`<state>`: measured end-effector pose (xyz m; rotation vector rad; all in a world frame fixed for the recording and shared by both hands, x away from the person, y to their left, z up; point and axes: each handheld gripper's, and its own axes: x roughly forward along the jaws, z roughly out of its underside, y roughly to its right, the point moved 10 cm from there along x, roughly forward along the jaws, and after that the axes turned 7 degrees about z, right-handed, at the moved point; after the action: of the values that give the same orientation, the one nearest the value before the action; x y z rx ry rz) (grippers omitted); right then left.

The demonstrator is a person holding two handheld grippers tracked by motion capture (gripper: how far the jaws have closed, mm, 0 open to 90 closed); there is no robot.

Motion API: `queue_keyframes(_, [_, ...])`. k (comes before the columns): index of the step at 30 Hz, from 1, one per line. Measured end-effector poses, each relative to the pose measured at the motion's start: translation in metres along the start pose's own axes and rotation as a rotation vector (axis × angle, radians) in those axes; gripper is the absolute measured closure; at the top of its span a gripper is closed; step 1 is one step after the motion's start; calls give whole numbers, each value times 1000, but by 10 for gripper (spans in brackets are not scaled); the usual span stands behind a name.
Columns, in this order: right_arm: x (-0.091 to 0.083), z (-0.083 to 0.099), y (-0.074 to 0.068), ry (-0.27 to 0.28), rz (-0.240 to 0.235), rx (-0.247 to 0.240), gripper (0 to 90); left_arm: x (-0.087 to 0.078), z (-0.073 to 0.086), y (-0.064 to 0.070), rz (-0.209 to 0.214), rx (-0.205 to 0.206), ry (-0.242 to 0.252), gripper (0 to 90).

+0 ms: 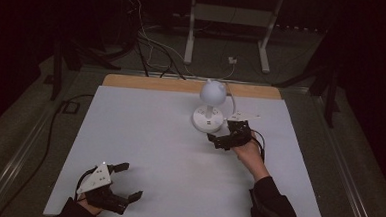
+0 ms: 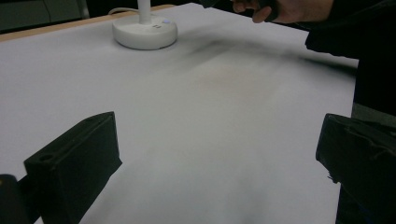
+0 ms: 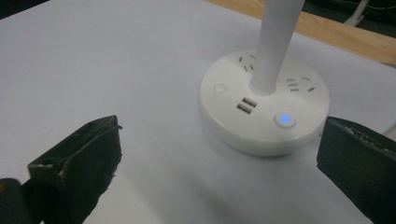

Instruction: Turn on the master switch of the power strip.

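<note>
Jaws of the right gripper (image 1: 218, 138) stand spread, matte black blocks with blunt, slightly chipped edges, nothing between them; in the right gripper view they flank the near side of the lamp (image 3: 264, 100), one jaw just beside its base, whether touching I cannot tell; the lamp sits at the far middle of the table, near that gripper; its base is a smooth white plastic disc with rounded rim, bearing socket slots, two USB ports, a round blank button and a button (image 3: 285, 120) ringed in blue light; a thin white stem rises from its centre to a round white shade (image 1: 213, 91); the right hand (image 1: 249, 152) grips the tool from behind, dark sleeve at the wrist. Left gripper (image 1: 125, 181) rests at the near left corner, well apart from the lamp, jaws wide and empty, grey three-cornered plate on top. Table (image 1: 154, 146) is covered by a flat, pale, matte sheet; a wooden edge (image 1: 147, 82) shows along the far side; beyond lie grey floor, loose cables, white stand legs (image 1: 228, 25); the room is dark.
</note>
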<state>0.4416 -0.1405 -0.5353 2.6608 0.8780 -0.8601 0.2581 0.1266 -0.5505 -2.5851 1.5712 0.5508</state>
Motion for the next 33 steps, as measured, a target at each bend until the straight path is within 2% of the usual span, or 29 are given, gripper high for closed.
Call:
queue_keyframes(11, [-18,21,-2,6,1,3,0,0,0,0,0,1,0,1])
queue_keyframes(16, [-33,34,-5,11,-4,-25,0,0,-1,1,3,1,0,1])
queue_keyframes(20, [-40,42,-7,8,-11,-30,0,0,-1,1,2,1,1,1])
queue_keyframes(22, [-46,52,-9,4,-19,-30,0,0,-1,1,2,0,1,1])
queue_keyframes(33, [-68,78,-8,-11,-4,-46,0,0,0,0,2,1,-2,1])
